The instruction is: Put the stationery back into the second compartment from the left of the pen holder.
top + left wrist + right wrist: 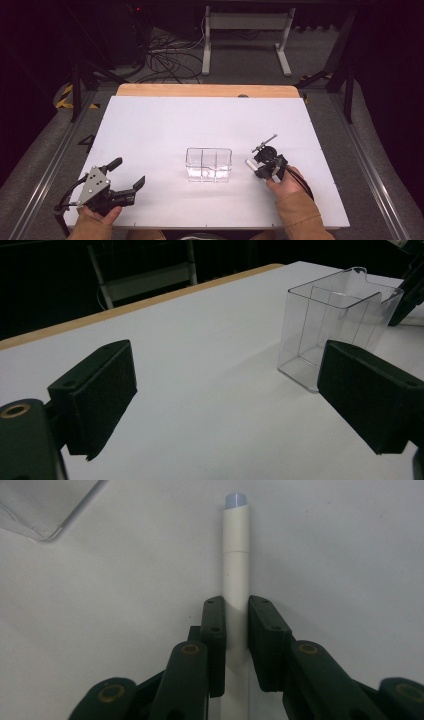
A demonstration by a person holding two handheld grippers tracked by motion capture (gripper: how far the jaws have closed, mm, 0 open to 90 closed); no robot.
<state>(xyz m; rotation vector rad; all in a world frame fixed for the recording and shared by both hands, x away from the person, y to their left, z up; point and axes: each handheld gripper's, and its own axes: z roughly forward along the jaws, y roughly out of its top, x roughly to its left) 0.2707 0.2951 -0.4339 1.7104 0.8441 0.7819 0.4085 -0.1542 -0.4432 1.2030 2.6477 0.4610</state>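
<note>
The right tool [236, 630] was pinching a white marker pen [236, 555], its jaws pressed against the barrel on both sides. The pen's long axis ran straight out along the jaws, its pale blue-grey end pointing away from the hand. In the high view the pen [250, 165] sat just right of the clear plastic organiser box [209, 164], which lay to the tool's left, near but not touching. The right hand was plainly the nearer one. The box stood upright on the white desk [150, 130], divided into compartments, and all looked empty. The left tool [127, 179] was spread wide, holding nothing, well apart from the box at the desk's near left.
</note>
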